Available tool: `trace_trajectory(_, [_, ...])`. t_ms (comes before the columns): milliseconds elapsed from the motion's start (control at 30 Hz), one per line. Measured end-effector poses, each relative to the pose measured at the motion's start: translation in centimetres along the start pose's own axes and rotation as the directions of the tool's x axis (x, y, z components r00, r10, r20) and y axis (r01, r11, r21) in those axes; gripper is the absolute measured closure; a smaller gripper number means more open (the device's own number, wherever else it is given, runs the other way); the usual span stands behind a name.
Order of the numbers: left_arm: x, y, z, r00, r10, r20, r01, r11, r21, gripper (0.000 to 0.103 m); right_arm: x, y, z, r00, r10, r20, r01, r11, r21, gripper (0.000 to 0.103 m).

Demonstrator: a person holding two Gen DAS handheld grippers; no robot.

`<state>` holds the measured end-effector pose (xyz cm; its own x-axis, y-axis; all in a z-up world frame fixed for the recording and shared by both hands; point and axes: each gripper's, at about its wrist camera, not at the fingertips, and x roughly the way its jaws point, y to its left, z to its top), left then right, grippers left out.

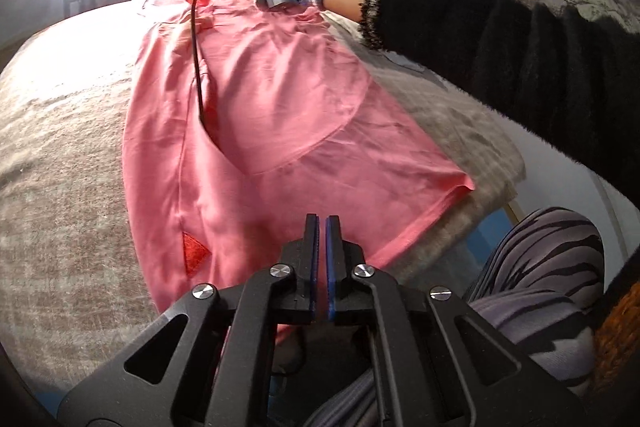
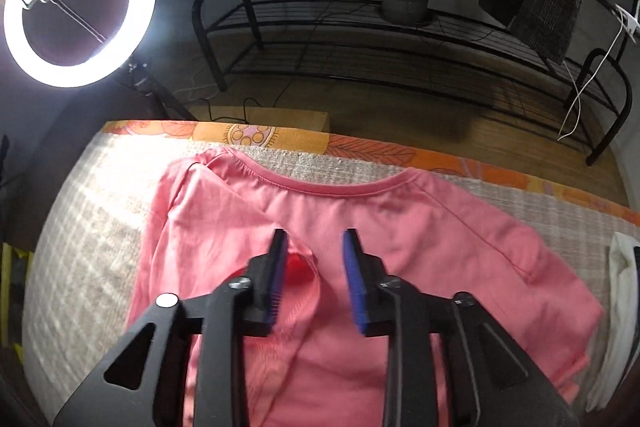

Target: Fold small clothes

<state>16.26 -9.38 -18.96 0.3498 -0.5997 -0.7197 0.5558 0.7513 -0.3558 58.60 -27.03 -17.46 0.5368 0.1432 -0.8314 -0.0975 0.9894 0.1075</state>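
Left wrist view shows the pink shirt (image 1: 256, 131) spread flat on the grey-blanketed tabletop (image 1: 68, 187), the left gripper (image 1: 321, 223) clenched with nothing between its pads above the hem, while the right gripper (image 2: 315, 239) hangs released over the shirt's neckline end.

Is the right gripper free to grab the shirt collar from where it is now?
Probably yes. The right gripper is open above the shirt, and the collar lies flat just ahead with nothing between them.
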Motion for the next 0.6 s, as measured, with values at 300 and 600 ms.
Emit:
trace_trajectory(300, [-5.5,-1.1,-2.2,0.997,0.015,0.076,-0.016,1.000,0.019,0.078,-11.5,-3.7,-3.5,0.993,0.072,0.097,-0.085,0.987,0.136,0.071])
trace_trajectory(600, [-10.4,3.0,-4.5,0.975,0.162,0.154,-0.142,0.981,-0.134,0.078,-23.1,-3.2,-12.8,0.977,0.165,0.137,-0.182,0.975,0.126,0.071])
